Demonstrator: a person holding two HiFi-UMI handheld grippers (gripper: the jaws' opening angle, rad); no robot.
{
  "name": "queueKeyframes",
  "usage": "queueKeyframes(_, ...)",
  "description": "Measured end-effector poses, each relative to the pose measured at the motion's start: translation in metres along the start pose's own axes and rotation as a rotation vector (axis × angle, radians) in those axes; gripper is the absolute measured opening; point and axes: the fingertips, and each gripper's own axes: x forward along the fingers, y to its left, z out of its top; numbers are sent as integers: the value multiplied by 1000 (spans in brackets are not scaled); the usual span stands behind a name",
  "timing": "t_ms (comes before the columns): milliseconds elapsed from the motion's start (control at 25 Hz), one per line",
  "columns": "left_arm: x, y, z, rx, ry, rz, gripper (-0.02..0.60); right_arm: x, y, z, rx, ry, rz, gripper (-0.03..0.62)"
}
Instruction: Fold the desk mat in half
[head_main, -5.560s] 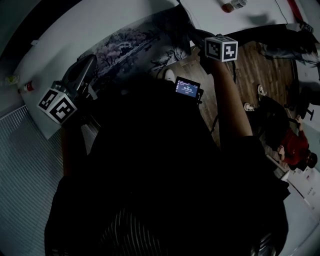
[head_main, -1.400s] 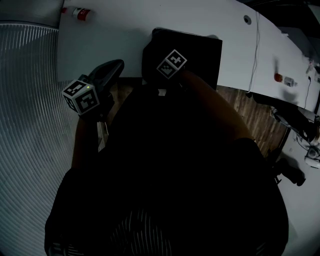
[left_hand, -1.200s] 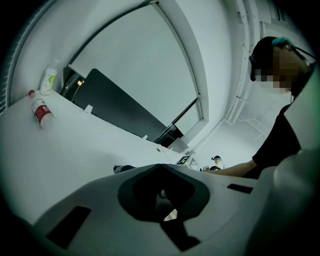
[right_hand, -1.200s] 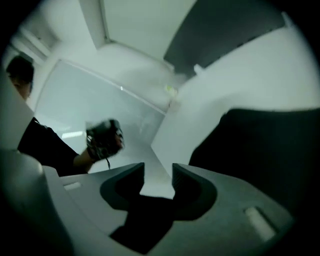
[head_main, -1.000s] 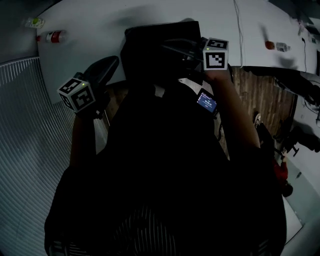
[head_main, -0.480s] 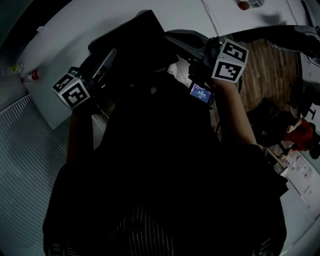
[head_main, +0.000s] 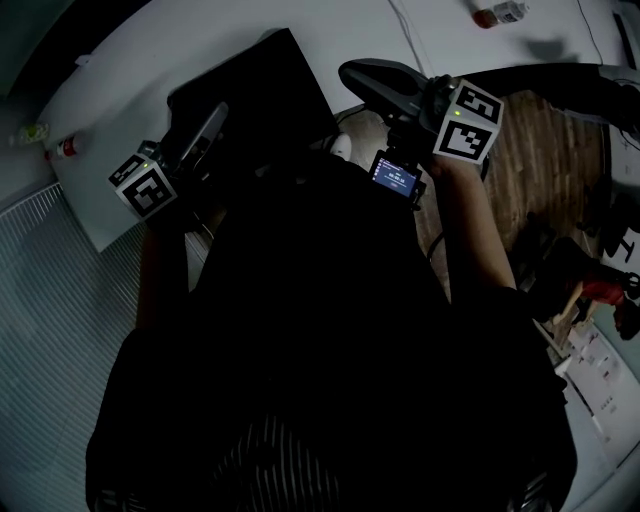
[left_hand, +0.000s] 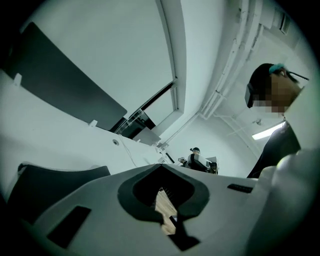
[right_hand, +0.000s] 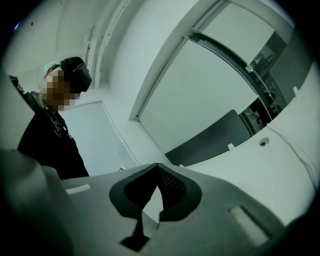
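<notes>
The desk mat (head_main: 255, 85) lies folded on the white table (head_main: 120, 90), black side up. My left gripper (head_main: 218, 110) reaches over the mat's near left edge, its marker cube nearer to me. In the left gripper view the left gripper (left_hand: 161, 166) is shut, tips together and nothing between them. My right gripper (head_main: 350, 72) hangs just right of the mat, by the table's edge. The right gripper view shows the right gripper (right_hand: 157, 166) shut and empty, tilted up at wall and ceiling. My dark torso hides the near part of the table.
A red-labelled bottle (head_main: 62, 150) stands at the table's left end and another (head_main: 497, 14) at the far right. A cable (head_main: 410, 30) crosses the table. A small lit screen (head_main: 393, 175) sits under the right gripper. Wooden floor (head_main: 530, 150) lies right, ribbed grey flooring (head_main: 50, 330) left.
The mat lay spread with its printed side up earlier; now it is folded, black side up. The right gripper has drawn off the mat to its right. The left has shifted onto the mat's edge.
</notes>
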Motion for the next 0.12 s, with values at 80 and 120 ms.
queueKeyframes(80,-1,9,-1,-34,-20,32,3,-5,-6,3,-2,13,14,3)
queueKeyframes(120,-1,13,-2,-50,-31,49,3,-8,-9,5,-3,19,21,3)
